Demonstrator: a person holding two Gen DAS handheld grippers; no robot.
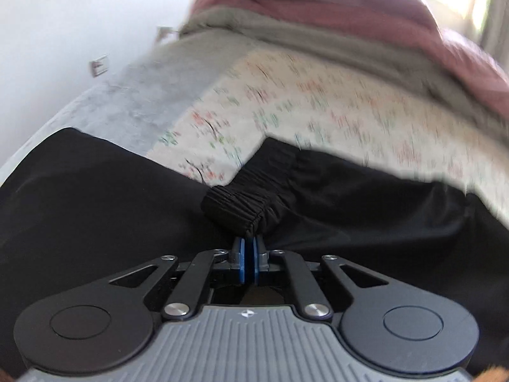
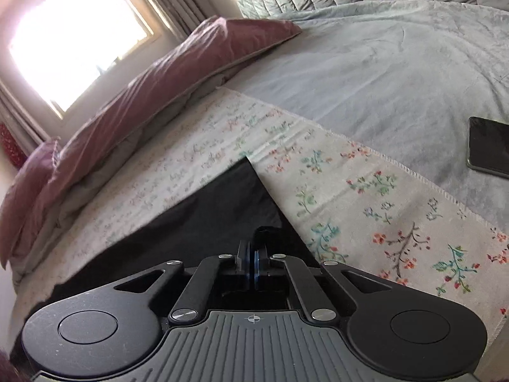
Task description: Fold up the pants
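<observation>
Nearest the lens, the left tool [image 1: 249, 246] is clenching on the ribbed elastic cuff [image 1: 237, 205] of the black, thin woven pants [image 1: 95, 197], its blue pads nearly meeting on the gathered fabric. The right tool [image 2: 253, 250] is likewise pinching shut on a small tuft of the same black cloth at twelve o'clock from its body. The pants are lying spread on a white floral-printed cloth [image 2: 366, 197] on the bed, over a pale grey blanket [image 2: 381, 63].

The fabric is looking light, limp and somewhat slick, so it is likely sagging wherever unsupported; the thicker elastic hems and corners are offering the surest hold.

Counted: one pair of pants, two tools, two mauve pillows [image 2: 178, 73], and one dark phone [image 2: 490, 146] at three o'clock.
</observation>
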